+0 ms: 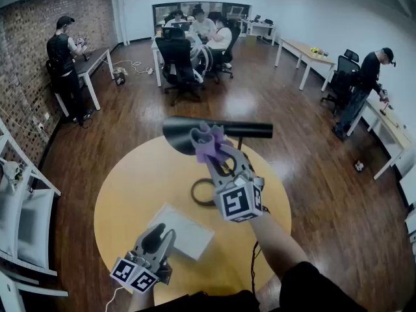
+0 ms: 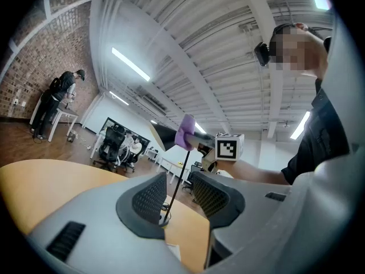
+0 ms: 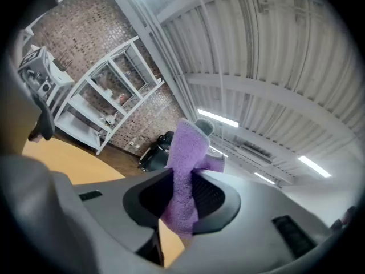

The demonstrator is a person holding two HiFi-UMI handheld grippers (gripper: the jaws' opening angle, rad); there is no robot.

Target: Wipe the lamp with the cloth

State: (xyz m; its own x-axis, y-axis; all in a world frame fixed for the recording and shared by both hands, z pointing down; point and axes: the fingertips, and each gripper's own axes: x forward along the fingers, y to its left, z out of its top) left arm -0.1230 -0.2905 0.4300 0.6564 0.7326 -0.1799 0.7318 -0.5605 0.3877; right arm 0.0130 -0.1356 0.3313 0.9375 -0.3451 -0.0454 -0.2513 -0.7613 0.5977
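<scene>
My right gripper (image 1: pixel 213 153) has its fingers clamped on the fuzzy purple cloth (image 1: pixel 209 143), seemingly touching the black desk lamp (image 1: pixel 185 132) on the round yellow surface (image 1: pixel 130 194). I'd press lightly, stroking along its shade. The left gripper (image 1: pixel 161 234) has its fingers apart, empty.

The left claw (image 1: pixel 161 234) and right claw (image 1: pixel 209 149) are pale grey moulded plastic, and their jaws are lined with black dotted pads (image 2: pixel 149 198). Behind each jaw pair sits a white cube (image 1: pixel 238 202) printed with black square markers. The person's sleeve (image 1: pixel 311 283) is black.
</scene>
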